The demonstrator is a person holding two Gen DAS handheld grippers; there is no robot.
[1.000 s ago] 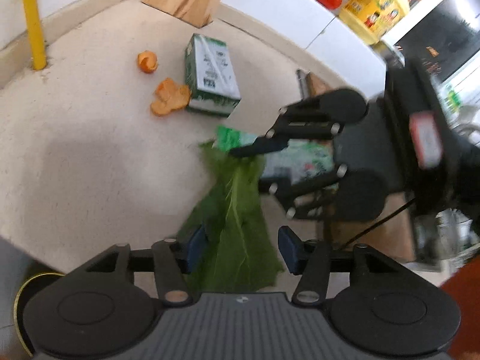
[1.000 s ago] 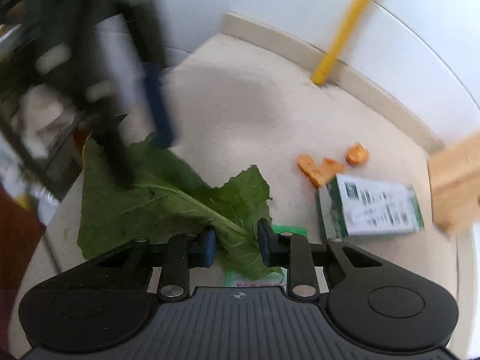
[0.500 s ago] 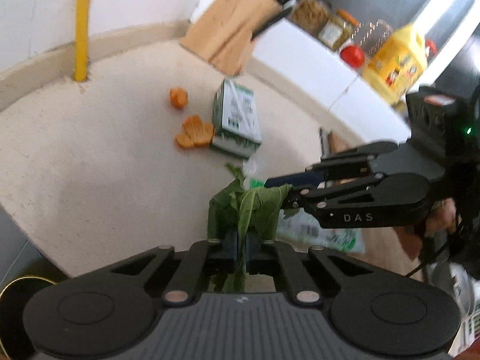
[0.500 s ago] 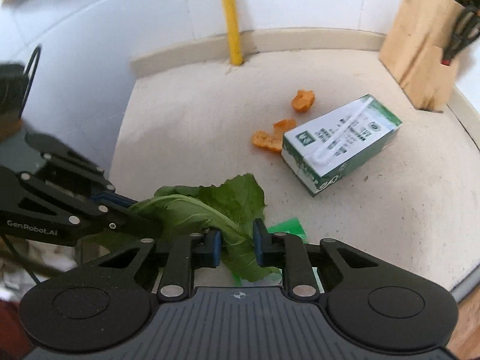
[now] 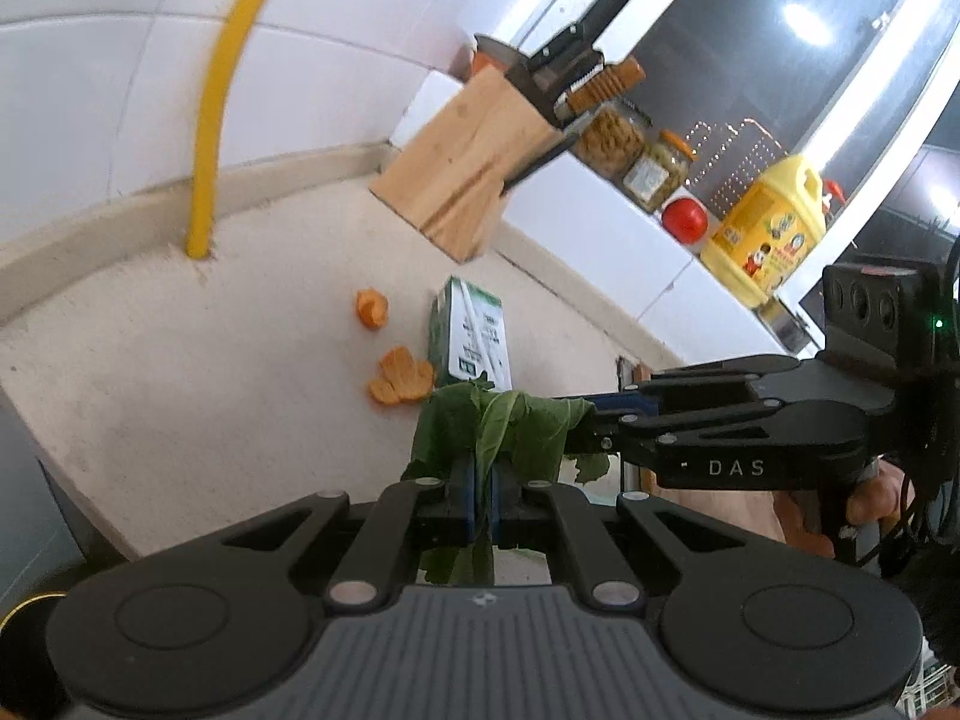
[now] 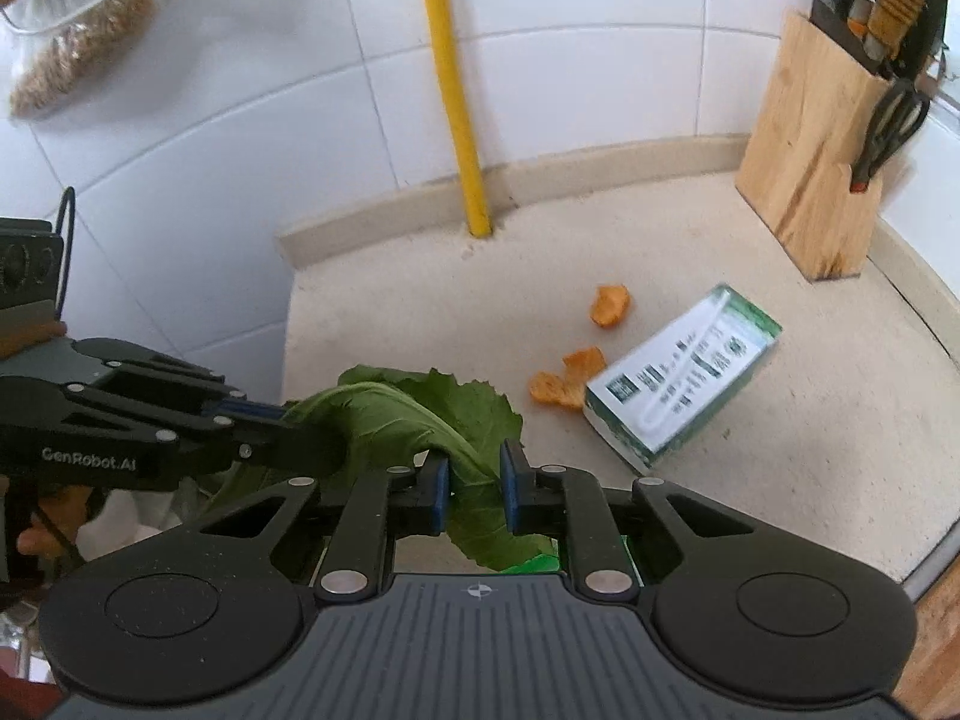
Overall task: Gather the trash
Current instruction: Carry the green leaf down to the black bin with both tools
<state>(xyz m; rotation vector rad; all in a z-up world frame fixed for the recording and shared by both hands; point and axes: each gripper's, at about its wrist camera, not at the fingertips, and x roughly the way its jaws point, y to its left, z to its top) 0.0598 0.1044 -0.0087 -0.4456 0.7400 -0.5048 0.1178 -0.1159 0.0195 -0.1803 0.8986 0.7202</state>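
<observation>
Crosswise, green leaf stretched between both tongs, left tongs clamped on it, right tongs closing around it

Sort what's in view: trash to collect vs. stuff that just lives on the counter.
Trash:
- green leaf, held between both tongs
- orange peel pieces, on the counter
- green-and-white carton, lying on its side

Not trash:
- knife block
- yellow oil jug
- jars
- tomato
- yellow pipe

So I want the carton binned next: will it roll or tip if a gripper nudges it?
Probably neither: the carton lies on a flat side, so it should slide on the counter. It looks boxy and likely light if empty. The peels beside it may get pushed along.
</observation>
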